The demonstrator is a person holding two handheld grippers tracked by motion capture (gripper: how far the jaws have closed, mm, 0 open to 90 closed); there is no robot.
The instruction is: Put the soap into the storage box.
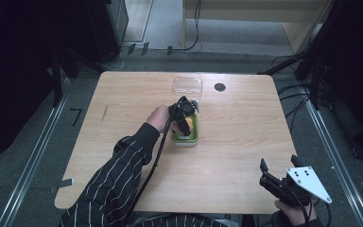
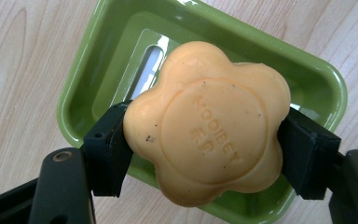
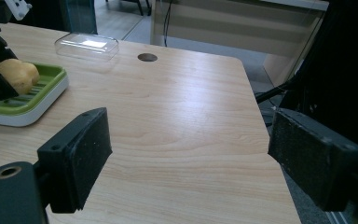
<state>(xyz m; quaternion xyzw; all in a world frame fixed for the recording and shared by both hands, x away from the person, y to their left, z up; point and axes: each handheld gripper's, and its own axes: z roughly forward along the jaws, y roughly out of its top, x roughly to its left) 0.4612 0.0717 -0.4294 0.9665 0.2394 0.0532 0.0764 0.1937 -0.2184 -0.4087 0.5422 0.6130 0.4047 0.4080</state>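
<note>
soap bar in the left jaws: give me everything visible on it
The orange flower-shaped soap bar has five rounded lobes and a matte, waxy surface with a few dark specks. A raised round centre carries embossed lettering reading MOOIBEY. The left gripper is shut on it, black jaws pressing on opposite sides. It sits over the green rectangular plastic soap dish, which has a slotted floor; whether the bar touches the dish cannot be told.

Flower-shaped bar of soap: pale orange, with small dark specks. Rectangular plastic soap dish: lime green inside, white underneath. Clear plastic lid: colourless. Wooden table: light tan grain pattern. Sleeve: black with thin white stripes. Gripper pads: black.
</note>
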